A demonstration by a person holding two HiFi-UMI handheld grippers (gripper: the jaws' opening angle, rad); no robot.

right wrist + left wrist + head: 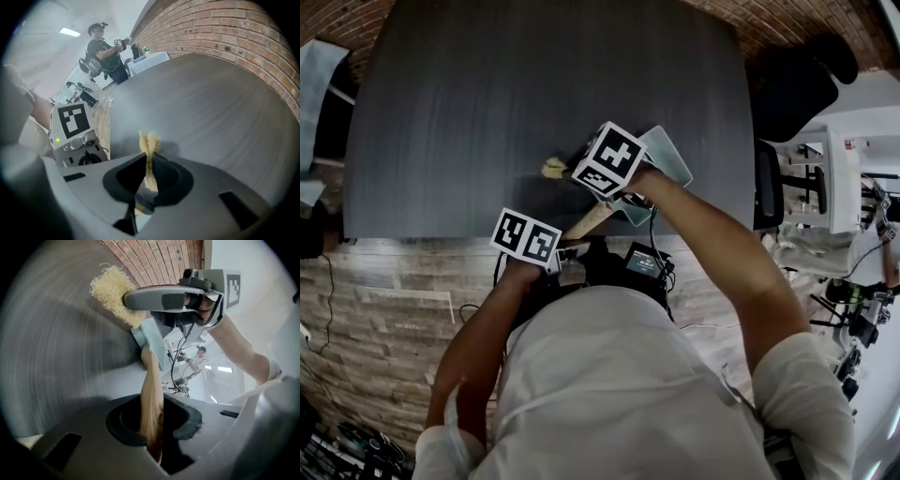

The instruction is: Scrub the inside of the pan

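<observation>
Holding the pan by its handle, with the scrubber pinched in my other gripper.

My left gripper has its fingers narrow, clamped on the wooden handle, which runs back over the near edge of the bench. The pale pan lies at that edge, right of centre. My right gripper has its fingers nearly together on a thin fold of the yellow scrubber, whose frayed end pokes out beyond the tips. The scrubber sits just left of the pan, outside it, over the dark bench top.
</observation>
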